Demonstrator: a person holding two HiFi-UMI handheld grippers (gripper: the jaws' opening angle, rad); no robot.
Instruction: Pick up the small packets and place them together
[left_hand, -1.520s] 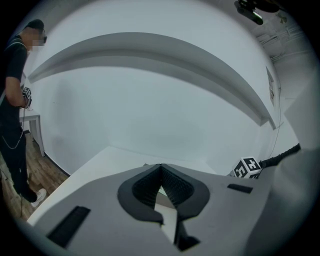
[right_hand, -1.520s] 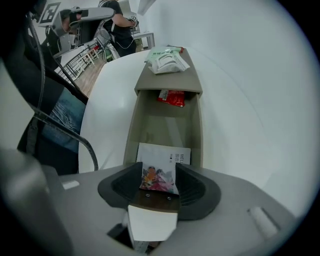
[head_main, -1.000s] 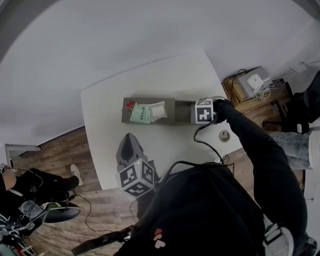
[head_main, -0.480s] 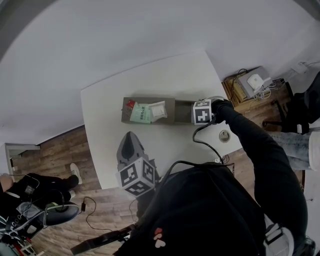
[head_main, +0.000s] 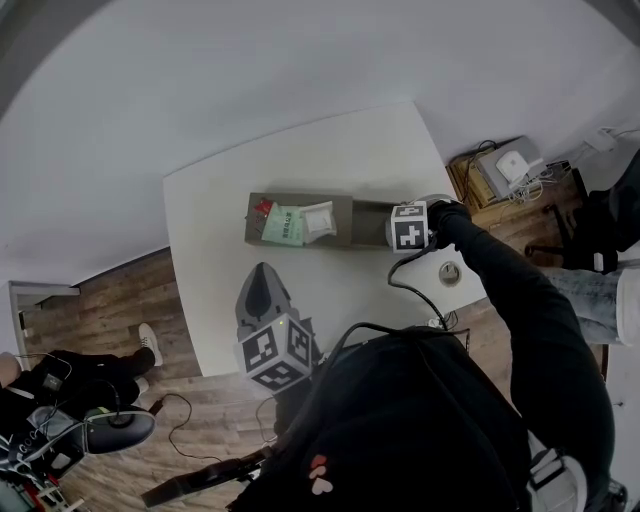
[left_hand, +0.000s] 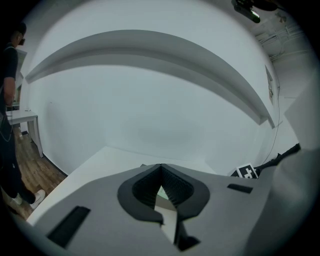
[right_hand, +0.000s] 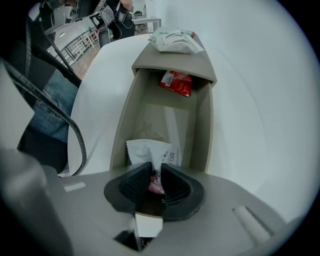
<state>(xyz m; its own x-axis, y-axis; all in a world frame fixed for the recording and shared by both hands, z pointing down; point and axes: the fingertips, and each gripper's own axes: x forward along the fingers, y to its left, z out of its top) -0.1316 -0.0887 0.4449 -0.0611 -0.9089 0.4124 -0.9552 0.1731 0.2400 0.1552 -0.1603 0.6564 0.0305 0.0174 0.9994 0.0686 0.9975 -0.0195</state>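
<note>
A long taupe box (head_main: 352, 205) lies across the white table (head_main: 210, 300). A green packet (head_main: 283, 226), a white packet (head_main: 318, 220) and a red packet (head_main: 262, 208) rest on its left half. My right gripper (head_main: 400, 230) points down into the open right compartment (right_hand: 124, 115). Its jaws have just been closing and now pinch a white packet with pink print (right_hand: 150, 152), so the right gripper (right_hand: 156, 177) is shut on it. Another red packet (right_hand: 176, 82) lies at that compartment's far end. My left gripper (left_hand: 160, 172) hovers near the table's front edge, shut and empty.
A black cable (head_main: 410, 290) trails from the right gripper across the table. On the wooden floor to the right are a round object (head_main: 449, 271) and a low stand with a white device (head_main: 505, 165). A person (head_main: 70, 375) sits at the lower left.
The right gripper's marker cube has barely shifted above the box's right end. The left gripper has kept still. The person at the lower left has shifted.
</note>
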